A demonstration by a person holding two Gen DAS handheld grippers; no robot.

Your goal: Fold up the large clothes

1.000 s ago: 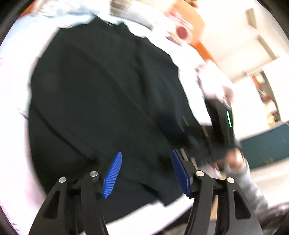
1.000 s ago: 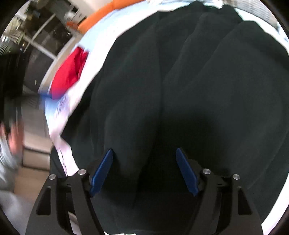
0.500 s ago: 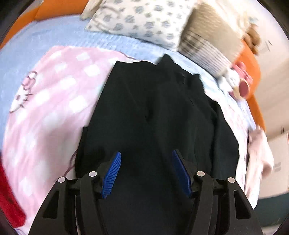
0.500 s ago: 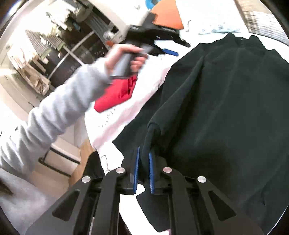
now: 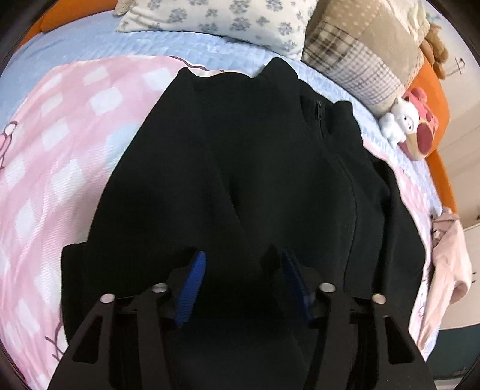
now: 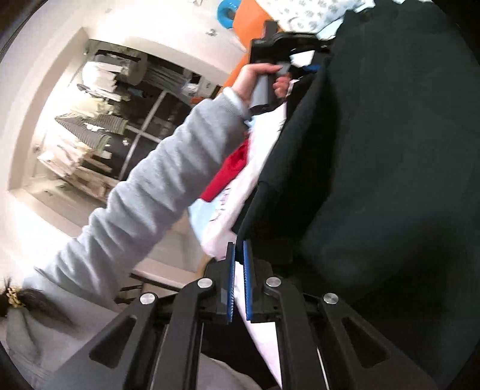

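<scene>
Pink checked bedding (image 5: 60,144) covers a bed with a pale blue quilted cover (image 5: 126,39), and on it lies the black garment (image 5: 255,168), spread flat with its zipped collar (image 5: 319,114) toward 1 o'clock in the left wrist view. Beyond it, at 12 o'clock, leans a floral pillow (image 5: 222,21); a plaid cushion (image 5: 360,54) sits at 1 o'clock, and a white plush toy (image 5: 402,120) beside it at 2 o'clock. A pale pink garment (image 5: 450,255) hangs off the bed edge at 3 o'clock.

The left gripper (image 5: 243,279) points down onto the near hem of the black garment; its jaws have just been closing and stand partly apart, a hump of dark cloth rising between the blue pads (image 5: 192,282); whether they press on it I cannot tell.

In the right wrist view, the right gripper (image 6: 238,279) is pinched together on the garment's edge. At 11 o'clock a hand (image 6: 258,78) in a grey sleeve (image 6: 156,186) grips the other tool's handle. Red cloth (image 6: 231,171) lies by the white sheet. Open shelves (image 6: 99,126) at 10 o'clock hold stacked folded textiles.
</scene>
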